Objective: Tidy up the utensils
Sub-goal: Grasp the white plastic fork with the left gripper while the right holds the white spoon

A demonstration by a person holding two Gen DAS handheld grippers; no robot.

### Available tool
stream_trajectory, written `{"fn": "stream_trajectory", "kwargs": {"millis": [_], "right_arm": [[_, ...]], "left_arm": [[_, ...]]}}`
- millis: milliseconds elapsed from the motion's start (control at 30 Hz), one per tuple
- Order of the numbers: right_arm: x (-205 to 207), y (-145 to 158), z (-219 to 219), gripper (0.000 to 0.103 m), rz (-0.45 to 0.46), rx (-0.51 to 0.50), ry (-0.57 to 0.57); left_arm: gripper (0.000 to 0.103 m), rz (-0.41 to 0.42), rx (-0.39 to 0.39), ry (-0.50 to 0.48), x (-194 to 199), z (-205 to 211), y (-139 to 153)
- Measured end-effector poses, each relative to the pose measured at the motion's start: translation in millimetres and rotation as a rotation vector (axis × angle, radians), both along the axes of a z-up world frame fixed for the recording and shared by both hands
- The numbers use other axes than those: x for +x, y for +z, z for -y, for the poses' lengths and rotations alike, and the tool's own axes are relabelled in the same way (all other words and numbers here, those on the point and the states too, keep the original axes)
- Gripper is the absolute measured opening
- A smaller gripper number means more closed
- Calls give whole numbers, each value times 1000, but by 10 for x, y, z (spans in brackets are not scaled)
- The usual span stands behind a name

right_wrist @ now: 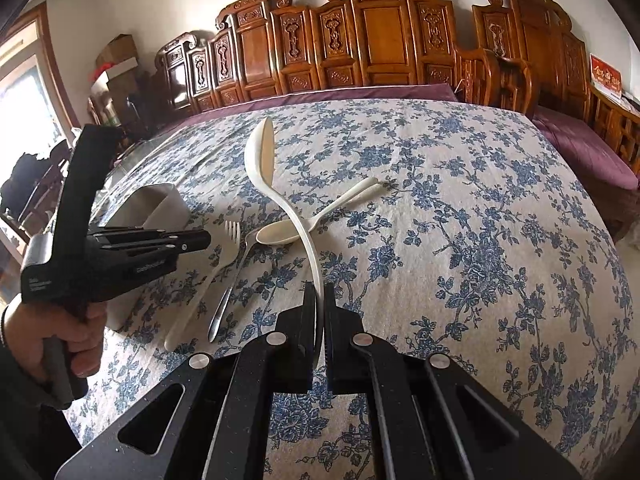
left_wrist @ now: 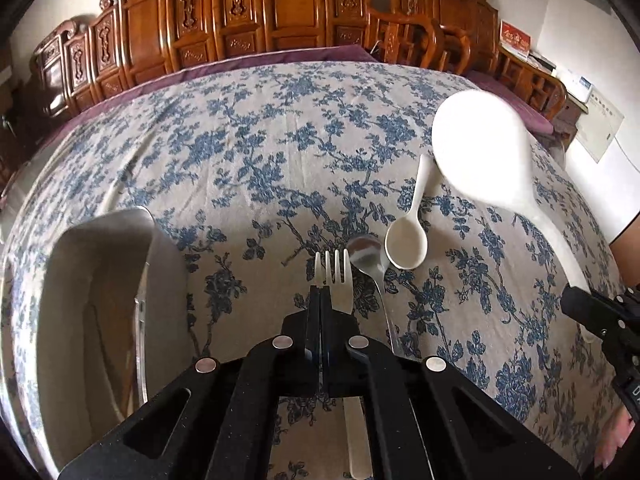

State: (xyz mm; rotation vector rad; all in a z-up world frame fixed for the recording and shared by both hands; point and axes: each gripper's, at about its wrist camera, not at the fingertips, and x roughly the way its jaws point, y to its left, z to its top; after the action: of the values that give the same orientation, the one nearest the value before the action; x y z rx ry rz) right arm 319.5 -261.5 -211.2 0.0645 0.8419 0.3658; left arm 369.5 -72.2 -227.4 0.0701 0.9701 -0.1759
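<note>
Crowded near the left tool, open cloth beyond and right of the right tool

Ahead of the left tool [left_wrist: 321, 300] lie the fork [left_wrist: 338, 280], metal spoon [left_wrist: 366, 256] and small white spoon [left_wrist: 406, 240], close together; the metal bin [left_wrist: 100, 320] walls its left side. The big white ladle [right_wrist: 280, 200] rises from the right tool [right_wrist: 319, 308], crossing above the spoons. The worktop [right_wrist: 480, 220] right of that tool lies bare.

Left gripper [left_wrist: 320, 292] jaws closed over fork [left_wrist: 338, 280].

I see my left tongs [left_wrist: 321, 294] pinched together and empty, my right tongs [right_wrist: 319, 294] clamped on the ladle handle [right_wrist: 312, 256]
</note>
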Motion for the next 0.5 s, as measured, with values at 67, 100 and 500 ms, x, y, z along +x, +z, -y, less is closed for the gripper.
{"fn": "stream_trajectory", "kwargs": {"millis": [67,100,500], "right_arm": [[-10,0,-5,5,2,-2,0],[-12,-2,-2,5,2,-3,-1],[5,5,38,5,1,9,-2]], "left_arm": [[1,-5,-10,3,45,-24,22],[5,-11,-14,7,73,-37,20],[23,-95,42,-75,303,93,-268]]}}
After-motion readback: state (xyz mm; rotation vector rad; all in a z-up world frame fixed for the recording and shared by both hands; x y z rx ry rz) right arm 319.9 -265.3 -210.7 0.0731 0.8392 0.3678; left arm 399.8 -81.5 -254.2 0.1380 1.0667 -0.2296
